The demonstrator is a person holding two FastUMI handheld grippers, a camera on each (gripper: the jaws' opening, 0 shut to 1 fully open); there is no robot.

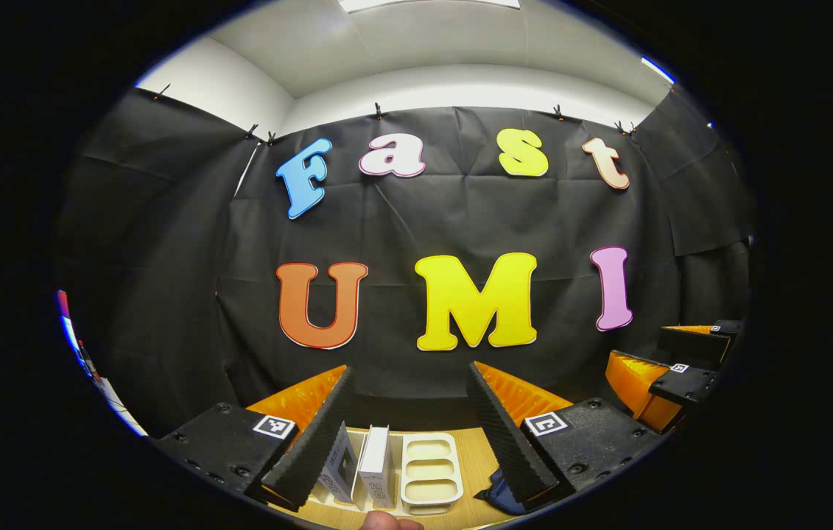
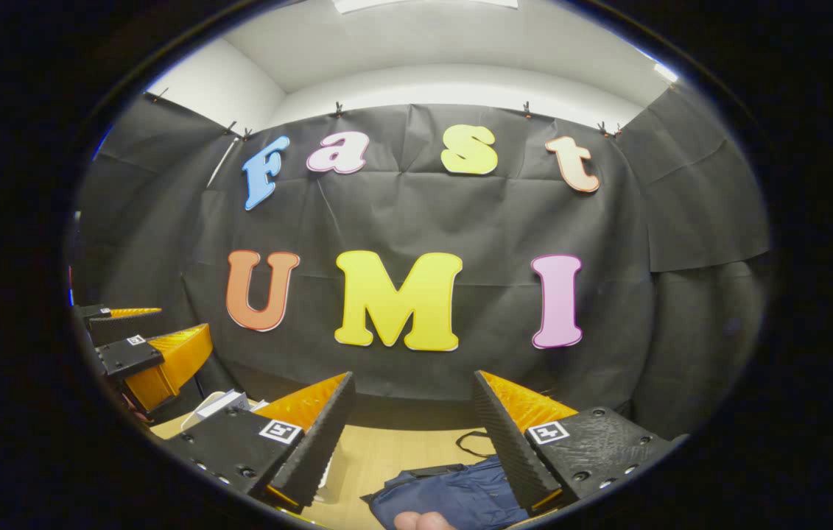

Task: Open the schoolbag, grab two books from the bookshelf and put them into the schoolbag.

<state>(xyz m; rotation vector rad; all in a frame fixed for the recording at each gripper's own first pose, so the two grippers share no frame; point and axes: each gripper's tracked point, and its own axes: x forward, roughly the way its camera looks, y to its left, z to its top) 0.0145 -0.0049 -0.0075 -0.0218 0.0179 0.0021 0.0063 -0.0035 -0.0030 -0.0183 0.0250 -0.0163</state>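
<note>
Both your grippers, left [image 1: 411,423] and right [image 2: 411,423], have jaws wide apart. Books [image 1: 375,465] stand on the wooden tabletop [image 1: 471,460]; the blue bag [image 2: 453,497] lies flat. No writing is readable.

wooden table [image 2: 394,449], schoolbag [image 2: 453,497], bookshelf [image 1: 429,471]

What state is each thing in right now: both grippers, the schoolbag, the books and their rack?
Left gripper: open, holding nothing, raised above the table.
Right gripper: open, holding nothing, raised above the schoolbag.
Schoolbag: lying flat on the table; open or zipped cannot be told.
Books: two standing upright in the rack, untouched.
Rack: on the table, its right-hand slots free.
</note>
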